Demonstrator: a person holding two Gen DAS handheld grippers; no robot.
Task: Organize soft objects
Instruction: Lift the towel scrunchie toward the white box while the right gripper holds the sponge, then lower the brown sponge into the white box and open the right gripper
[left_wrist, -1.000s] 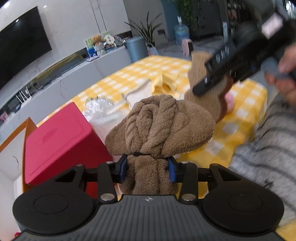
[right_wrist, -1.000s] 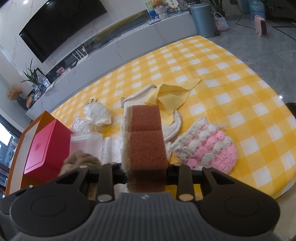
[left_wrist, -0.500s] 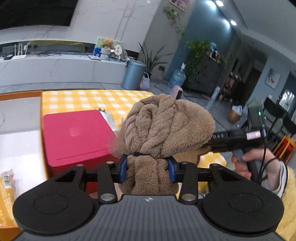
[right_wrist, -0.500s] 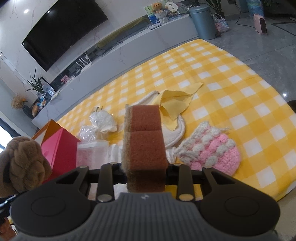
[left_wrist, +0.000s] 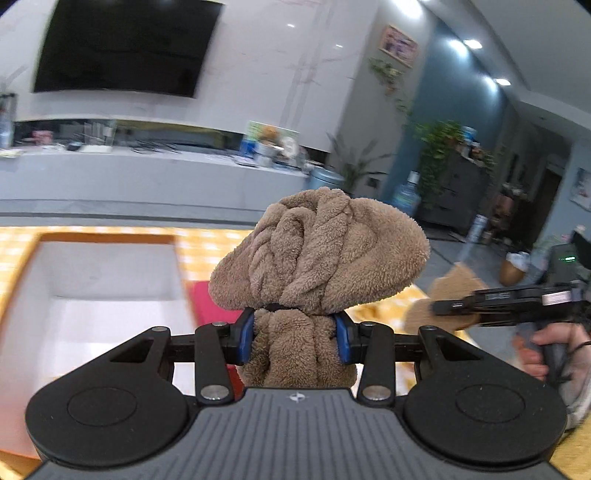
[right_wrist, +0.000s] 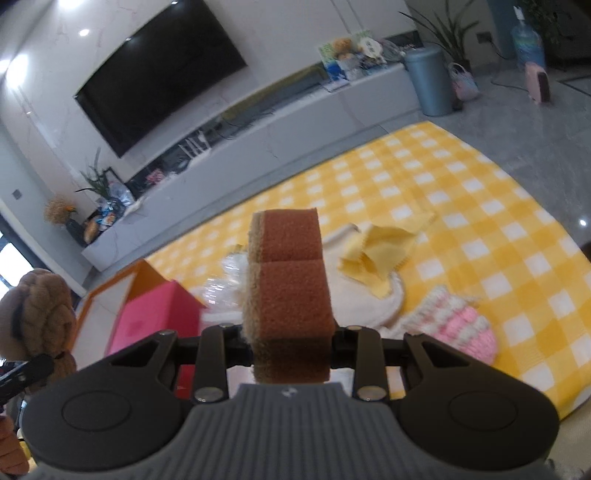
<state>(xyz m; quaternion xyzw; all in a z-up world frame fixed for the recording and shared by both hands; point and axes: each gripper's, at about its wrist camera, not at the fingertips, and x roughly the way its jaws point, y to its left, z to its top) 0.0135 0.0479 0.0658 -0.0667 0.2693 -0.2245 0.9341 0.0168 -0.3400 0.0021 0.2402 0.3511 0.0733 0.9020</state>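
Left gripper (left_wrist: 295, 338) pinches my brown towel bundle (left_wrist: 317, 254); right gripper (right_wrist: 291, 350) clamps the brown sponge (right_wrist: 290, 291), both aloft.

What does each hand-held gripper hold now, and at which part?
The left hand-held gripper holds the brown towel bundle at its narrow neck; the right hand-held gripper holds the sponge at its lower end.

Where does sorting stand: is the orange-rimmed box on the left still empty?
Appears empty: the left wrist view shows the box with a bare white floor, though its near part is hidden.
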